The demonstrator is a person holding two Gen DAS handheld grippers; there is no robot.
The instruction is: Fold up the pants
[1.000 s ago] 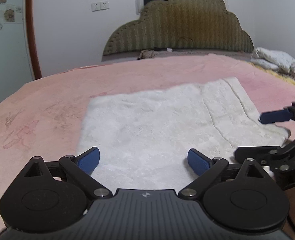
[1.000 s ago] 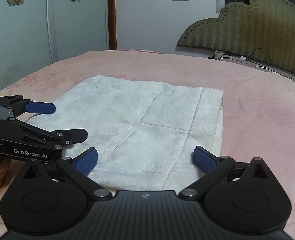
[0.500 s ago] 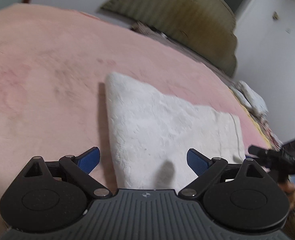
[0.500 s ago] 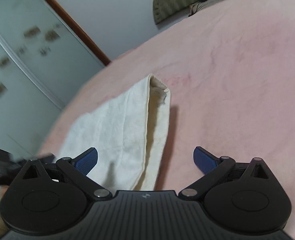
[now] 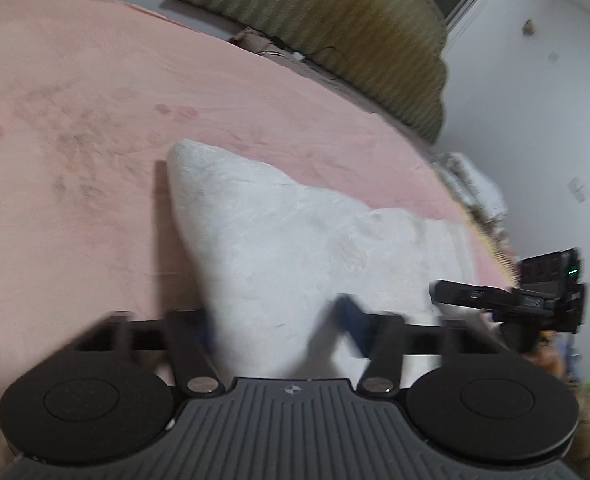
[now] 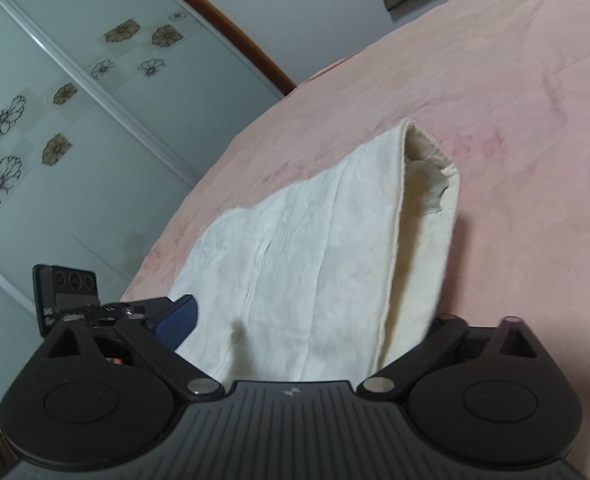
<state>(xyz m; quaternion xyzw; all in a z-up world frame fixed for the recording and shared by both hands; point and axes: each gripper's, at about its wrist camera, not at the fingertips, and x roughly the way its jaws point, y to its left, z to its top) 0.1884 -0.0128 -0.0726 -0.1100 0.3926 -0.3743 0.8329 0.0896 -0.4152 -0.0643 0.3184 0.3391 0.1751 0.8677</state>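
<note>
The white pants (image 5: 307, 248) lie folded flat on the pink bed (image 5: 75, 128), a long pale slab whose near end sits under both grippers. In the left wrist view the long axis runs across the frame: one blunt corner points up and to the left, towards the far part of the bed, and the cloth stretches from there to the right, towards the bed's edge. In the right wrist view the same pants (image 6: 311, 264) run from the near edge of the frame up to a far corner, where the waistband gapes and a label shows inside; the folded edge on the right is cream-coloured and lifted slightly off the bed (image 6: 515, 128).

The left gripper (image 5: 279, 326) is smeared by motion blur. Its two blue fingers (image 5: 353, 322) stand on either side of the near edge of the cloth with a gap between them, so they look partly spread, not pinching.

The right gripper (image 6: 307, 340) has the near end of the pants between its arms. One blue finger shows at the left beside the cloth; the other is hidden, so I cannot tell whether it grips.

An olive padded headboard (image 5: 335, 28) stands at the far end of the bed. A sliding wardrobe door (image 6: 55, 120) with flower prints stands to the left.
</note>
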